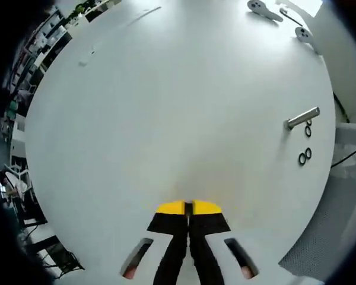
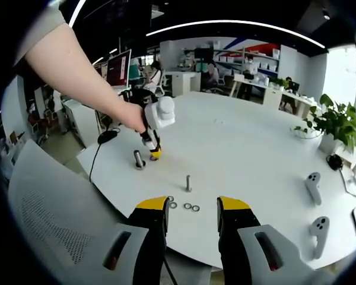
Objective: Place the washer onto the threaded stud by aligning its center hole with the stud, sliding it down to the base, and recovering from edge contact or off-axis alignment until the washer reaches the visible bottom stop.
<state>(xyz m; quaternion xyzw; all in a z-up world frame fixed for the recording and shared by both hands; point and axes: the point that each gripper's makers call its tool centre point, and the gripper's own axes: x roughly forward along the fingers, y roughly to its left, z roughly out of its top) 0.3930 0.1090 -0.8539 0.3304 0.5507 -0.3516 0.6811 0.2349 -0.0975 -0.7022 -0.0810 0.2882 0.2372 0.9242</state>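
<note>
The threaded stud (image 2: 188,183) stands upright on the white round table (image 2: 249,154), a short way beyond my right gripper (image 2: 193,205), whose yellow-tipped jaws are open and hold nothing. Loose washers (image 2: 188,206) lie flat on the table between the stud and those jaws. In the left gripper view the stud (image 1: 301,119) is far off at the right edge, with washers (image 1: 305,156) beside it. My left gripper (image 1: 188,208) is shut, empty, with its tips close over bare tabletop. The right gripper view shows this left gripper (image 2: 155,154) held by a person's hand, tips down at the table.
A short dark post (image 2: 139,159) stands by the left gripper, with a black cable (image 2: 98,160) running off the edge. White handheld controllers (image 2: 313,185) lie at the right. A grey mesh chair (image 2: 47,208) stands at the near table edge. A potted plant (image 2: 335,122) is far right.
</note>
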